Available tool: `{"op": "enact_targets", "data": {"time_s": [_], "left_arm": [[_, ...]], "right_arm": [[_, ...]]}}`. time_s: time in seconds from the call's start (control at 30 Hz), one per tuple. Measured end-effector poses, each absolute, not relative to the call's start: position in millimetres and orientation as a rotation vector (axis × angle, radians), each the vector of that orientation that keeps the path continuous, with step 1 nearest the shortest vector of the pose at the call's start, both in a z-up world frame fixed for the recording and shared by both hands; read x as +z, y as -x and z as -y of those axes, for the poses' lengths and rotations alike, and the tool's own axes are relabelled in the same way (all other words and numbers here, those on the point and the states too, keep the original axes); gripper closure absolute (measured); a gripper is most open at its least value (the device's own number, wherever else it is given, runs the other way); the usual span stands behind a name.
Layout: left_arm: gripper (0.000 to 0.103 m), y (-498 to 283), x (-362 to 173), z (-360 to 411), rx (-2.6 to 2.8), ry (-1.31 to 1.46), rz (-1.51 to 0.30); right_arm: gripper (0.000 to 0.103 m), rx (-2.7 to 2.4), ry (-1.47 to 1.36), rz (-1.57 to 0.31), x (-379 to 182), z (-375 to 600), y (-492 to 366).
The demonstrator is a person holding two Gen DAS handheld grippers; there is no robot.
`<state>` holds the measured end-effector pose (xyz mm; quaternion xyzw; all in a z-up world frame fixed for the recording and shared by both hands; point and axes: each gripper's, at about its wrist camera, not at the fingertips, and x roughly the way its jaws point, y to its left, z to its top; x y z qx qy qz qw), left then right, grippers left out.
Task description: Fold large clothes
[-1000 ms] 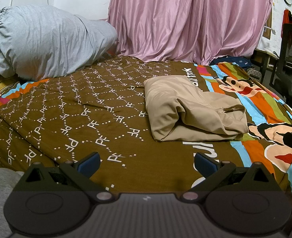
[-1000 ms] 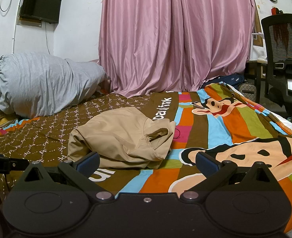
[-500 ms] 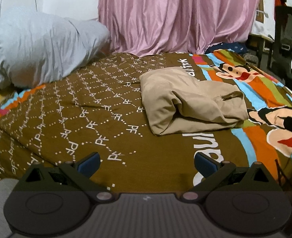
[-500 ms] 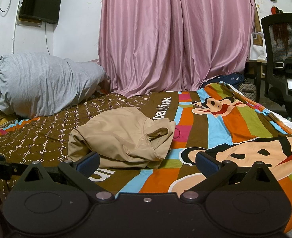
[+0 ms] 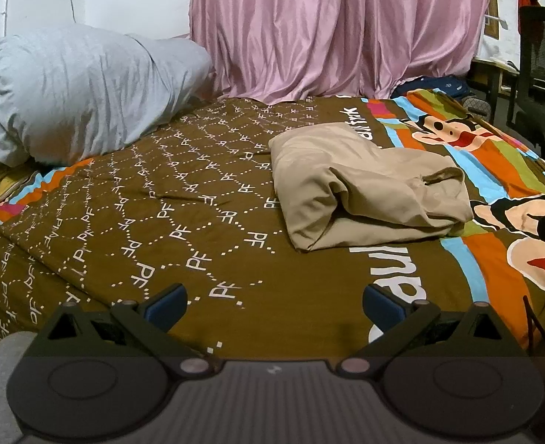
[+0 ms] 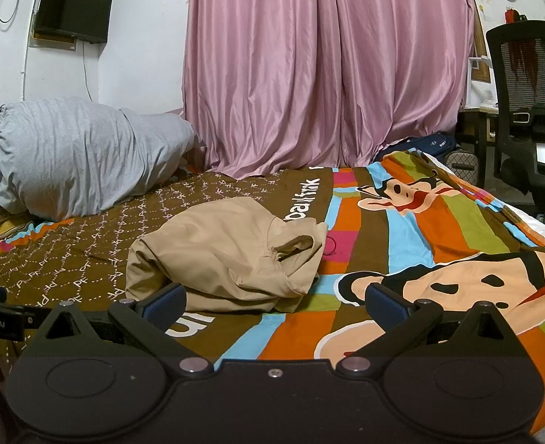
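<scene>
While both claws stand wide open and hold nothing, the tan garment [image 5: 368, 188] lies in a folded bundle on the bedspread [image 5: 168, 222], so folding appears near complete. It sits ahead of the left gripper [image 5: 274, 303] and ahead-left of the right gripper [image 6: 275, 301], untouched; any next move requires reaching forward.

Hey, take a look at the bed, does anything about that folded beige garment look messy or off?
Slightly. The beige garment sits folded on the bedspread, but its collar end gapes open and puckers instead of lying flat, and the bundle looks lumpy. Nothing seems spilled or damaged. Both the left gripper and right gripper are open and apart from it.
</scene>
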<state>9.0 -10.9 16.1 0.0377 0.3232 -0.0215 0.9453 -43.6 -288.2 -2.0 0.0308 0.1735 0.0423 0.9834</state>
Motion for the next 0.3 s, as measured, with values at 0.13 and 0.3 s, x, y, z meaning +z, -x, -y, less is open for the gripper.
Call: {"op": "enact_targets", "data": {"time_s": [0.13,0.3], "left_arm": [[0.0,-10.1,15.1,10.9,-0.048,-0.081,-0.655],[0.0,-10.8,14.4,10.0,-0.05,-0.085,-0.657]], "right_arm": [[0.001,0.086,-0.062,-0.349,-1.7,288.0,43.5],[0.001,0.085,-0.063,-0.35,-1.7,287.4,43.6]]}}
